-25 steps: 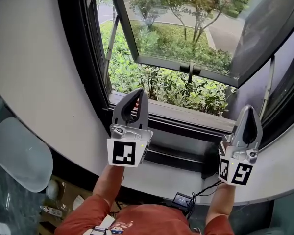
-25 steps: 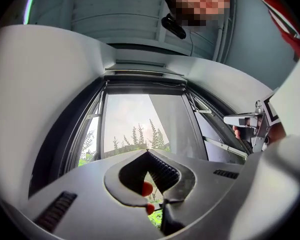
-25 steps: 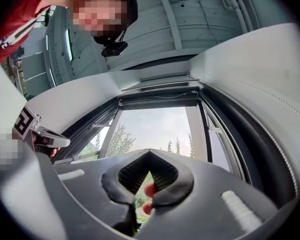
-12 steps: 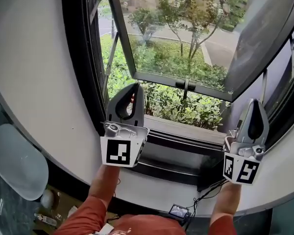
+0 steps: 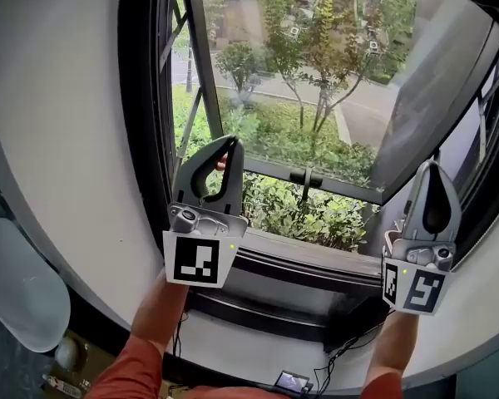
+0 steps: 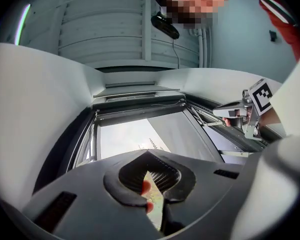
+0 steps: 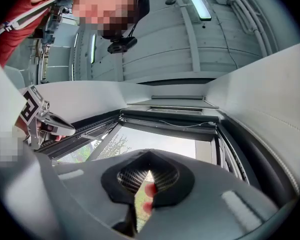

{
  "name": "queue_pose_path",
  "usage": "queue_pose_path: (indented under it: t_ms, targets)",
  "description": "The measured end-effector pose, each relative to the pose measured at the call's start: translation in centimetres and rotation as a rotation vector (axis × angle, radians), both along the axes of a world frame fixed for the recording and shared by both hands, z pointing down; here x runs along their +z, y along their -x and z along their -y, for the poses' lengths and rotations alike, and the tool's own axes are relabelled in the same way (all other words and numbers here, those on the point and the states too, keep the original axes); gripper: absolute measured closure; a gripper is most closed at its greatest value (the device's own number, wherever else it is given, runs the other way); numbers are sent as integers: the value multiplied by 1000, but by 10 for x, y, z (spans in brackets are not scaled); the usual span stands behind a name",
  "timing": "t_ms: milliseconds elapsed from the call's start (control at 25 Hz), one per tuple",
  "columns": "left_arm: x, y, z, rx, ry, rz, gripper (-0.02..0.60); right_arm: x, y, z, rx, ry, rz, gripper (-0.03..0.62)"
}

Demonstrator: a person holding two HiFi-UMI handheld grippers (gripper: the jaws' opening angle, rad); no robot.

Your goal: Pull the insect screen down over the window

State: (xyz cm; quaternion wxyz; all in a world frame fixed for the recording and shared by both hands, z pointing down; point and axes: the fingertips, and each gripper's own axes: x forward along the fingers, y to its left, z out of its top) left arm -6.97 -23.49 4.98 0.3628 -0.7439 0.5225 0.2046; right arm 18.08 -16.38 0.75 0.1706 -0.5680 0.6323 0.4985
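The window (image 5: 316, 73) stands open, its glass sash swung outward with a black handle (image 5: 308, 175) on its lower rail. No mesh covers the opening. In both gripper views the dark top bar of the frame (image 6: 140, 106) (image 7: 170, 116) carries a thin cord; the screen itself is hidden. My left gripper (image 5: 226, 146) is shut and empty, pointing up in front of the sash's lower left corner. My right gripper (image 5: 432, 169) is shut and empty beside the right jamb. The jaws (image 6: 149, 156) (image 7: 149, 156) meet with nothing between them.
A curved white wall (image 5: 58, 140) flanks the window on the left. The dark sill (image 5: 316, 260) runs below both grippers. A pale rounded object (image 5: 17, 289) sits low at the left. Cables and a small device (image 5: 291, 381) lie under the sill. Metal stay arms (image 5: 176, 44) brace the sash.
Both grippers have risen from sill height to in front of the opening, still shut. The head view has tilted up, showing more of the sash and trees.
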Motion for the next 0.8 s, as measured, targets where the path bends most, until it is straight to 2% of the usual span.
queue_pose_path:
  t_ms: [360, 520, 640, 800]
  targets:
    - [-56, -2, 14, -75, -82, 83, 575, -62, 10, 1, 108, -96, -140, 585]
    - [-83, -7, 18, -68, -116, 76, 575, -88, 8, 1, 102, -108, -142, 585]
    - [-98, -13, 16, -80, -154, 101, 575, -105, 5, 1, 78, -112, -126, 585]
    - [-122, -20, 12, -85, -203, 127, 575, -133, 2, 1, 143, -125, -164, 585]
